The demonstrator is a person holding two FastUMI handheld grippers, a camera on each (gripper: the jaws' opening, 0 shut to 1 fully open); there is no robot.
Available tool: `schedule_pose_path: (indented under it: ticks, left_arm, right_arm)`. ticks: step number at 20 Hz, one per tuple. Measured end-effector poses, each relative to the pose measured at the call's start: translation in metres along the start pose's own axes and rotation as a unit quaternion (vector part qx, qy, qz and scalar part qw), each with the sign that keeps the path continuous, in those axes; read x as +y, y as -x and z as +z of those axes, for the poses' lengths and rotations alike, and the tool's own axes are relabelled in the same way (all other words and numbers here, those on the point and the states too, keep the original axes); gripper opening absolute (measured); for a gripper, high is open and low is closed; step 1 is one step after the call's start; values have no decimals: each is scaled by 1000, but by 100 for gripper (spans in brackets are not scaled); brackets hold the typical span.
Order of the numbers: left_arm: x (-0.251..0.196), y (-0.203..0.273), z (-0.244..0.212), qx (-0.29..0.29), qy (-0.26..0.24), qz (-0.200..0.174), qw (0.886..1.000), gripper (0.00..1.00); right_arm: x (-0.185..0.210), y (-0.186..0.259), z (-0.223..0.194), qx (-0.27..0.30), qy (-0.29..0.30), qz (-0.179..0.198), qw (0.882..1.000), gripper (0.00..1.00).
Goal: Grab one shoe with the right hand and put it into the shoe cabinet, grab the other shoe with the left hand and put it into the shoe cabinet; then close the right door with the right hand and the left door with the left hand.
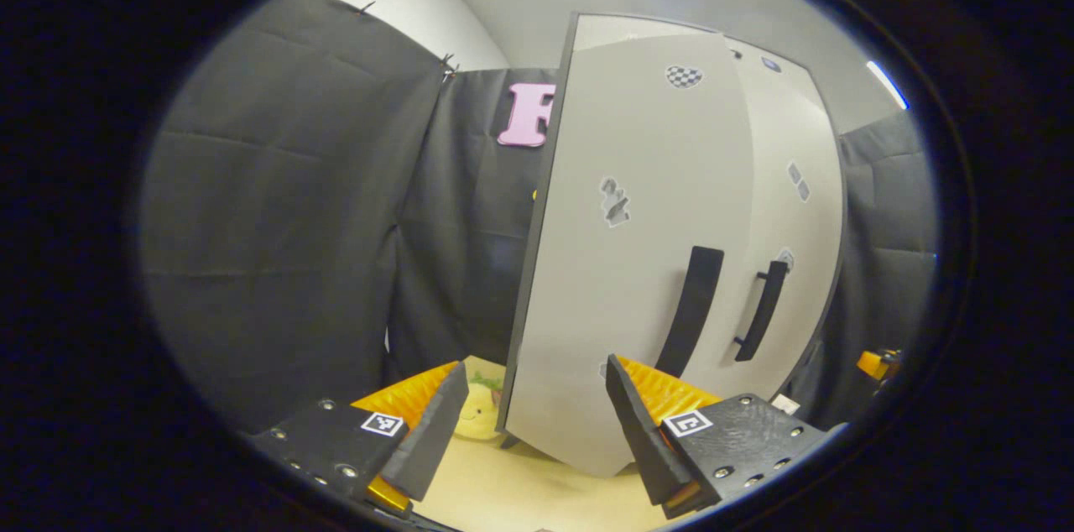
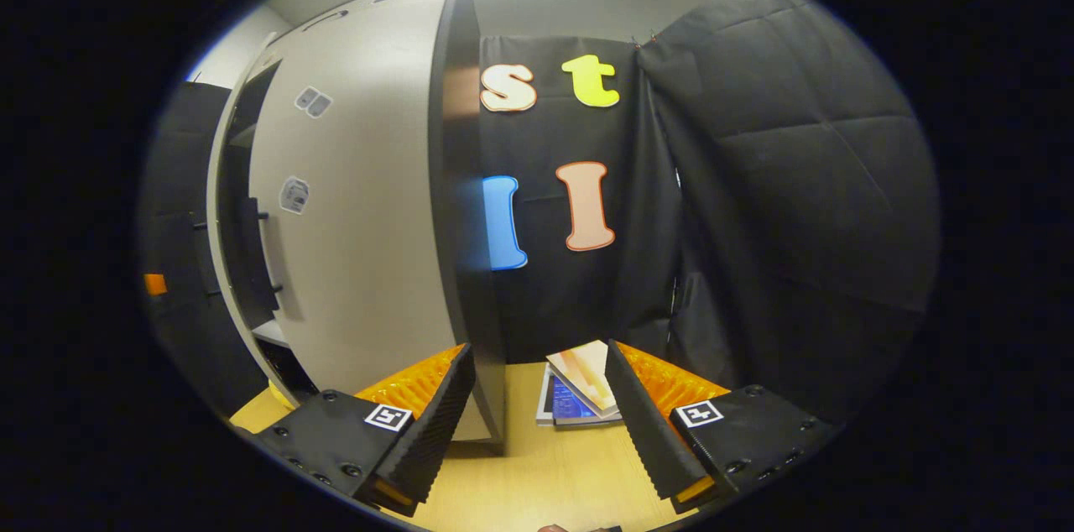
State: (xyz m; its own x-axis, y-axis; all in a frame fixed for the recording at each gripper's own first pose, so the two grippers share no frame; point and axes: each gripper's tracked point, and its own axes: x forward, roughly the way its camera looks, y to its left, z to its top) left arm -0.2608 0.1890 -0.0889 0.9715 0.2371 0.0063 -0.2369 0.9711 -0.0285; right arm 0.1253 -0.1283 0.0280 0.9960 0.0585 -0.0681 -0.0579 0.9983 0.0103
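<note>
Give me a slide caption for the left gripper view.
Open left gripper faces the shoe cabinet's left door, ajar, its dark handle just ahead; the right door sits beyond.

The pale grey shoe cabinet (image 1: pixel 780 205) stands upright on the bench, its left door (image 1: pixel 638 247) swung ajar, its right door (image 2: pixel 361 213) seemingly near shut, each bearing a black vertical handle.

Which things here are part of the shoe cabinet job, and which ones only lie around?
Part of the job:
- cabinet
- left door, partly open
- right door, nearly shut
- door handles
- left claw, open
- right claw, open

Only lying around:
- booklets on the table
- yellow toy beside the cabinet
</note>
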Motion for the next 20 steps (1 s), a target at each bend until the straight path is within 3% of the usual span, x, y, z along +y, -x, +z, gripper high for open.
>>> schedule_pose_path:
  ticks: [4, 8, 10, 11, 17, 19, 20]
  left_arm:
    - [7, 9, 8, -31, -16, -56, 998, 94]
    - [19, 19, -10, -14, -4, -75, 997, 94]
    - [28, 26, -5, -18, -2, -76, 997, 93]
    - [32, 29, -2, -21, -2, -76, 997, 95]
    - [82, 70, 1, -30, -18, -31, 999, 93]
    - [96, 81, -5, -28, -23, -24, 999, 93]
    - [103, 88, -7, -28, -24, -18, 999, 93]
  right_arm:
    - [54, 18, 12, -17, -19, 24, 999, 98]
    - [92, 36, 11, -29, -9, 36, 999, 98]
    - [110, 45, 2, -23, -5, 49, 999, 93]
    - [115, 49, -1, -18, -2, 48, 999, 98]
    - [156, 62, -15, 28, -10, 74, 997, 98]
    - [168, 67, -14, 26, -20, 84, 996, 93]
    - [173, 69, -16, 24, -21, 89, 996, 98]
